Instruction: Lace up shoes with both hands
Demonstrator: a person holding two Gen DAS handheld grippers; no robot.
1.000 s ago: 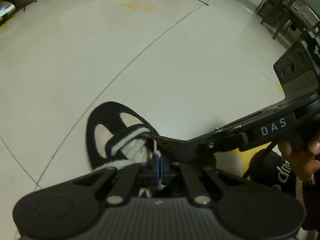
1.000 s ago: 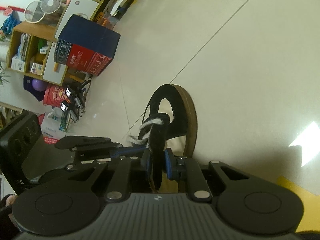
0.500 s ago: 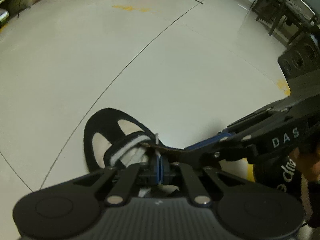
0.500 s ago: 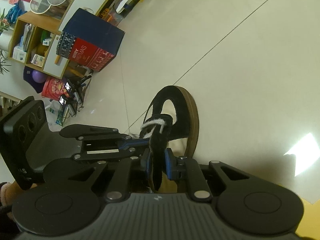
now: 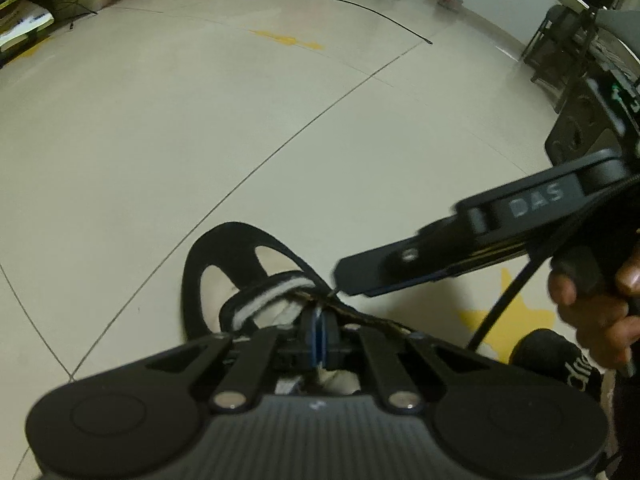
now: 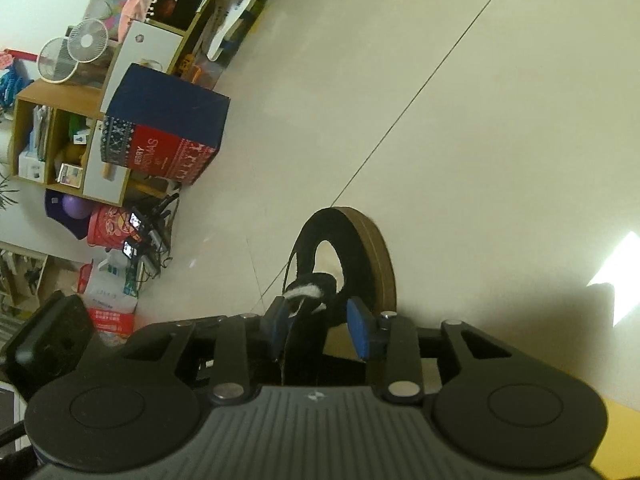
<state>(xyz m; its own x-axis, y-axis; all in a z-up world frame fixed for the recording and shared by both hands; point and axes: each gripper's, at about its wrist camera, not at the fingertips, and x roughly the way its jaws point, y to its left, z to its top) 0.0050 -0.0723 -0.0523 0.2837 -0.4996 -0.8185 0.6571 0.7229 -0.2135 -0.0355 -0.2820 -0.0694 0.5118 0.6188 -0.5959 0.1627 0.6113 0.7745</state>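
Right wrist: right claw opening around shoe flap.

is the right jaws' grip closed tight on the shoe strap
No: in the right wrist view the right gripper has its blue pads apart and opening, with the black strap standing loose between them.

Dim, fisheye-bent views (the left one motion-blurred), with bright glare on the floor.

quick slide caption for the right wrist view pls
Right hand-held gripper opening its blue pads around the black shoe flap beside the white lace, on a pale floor.
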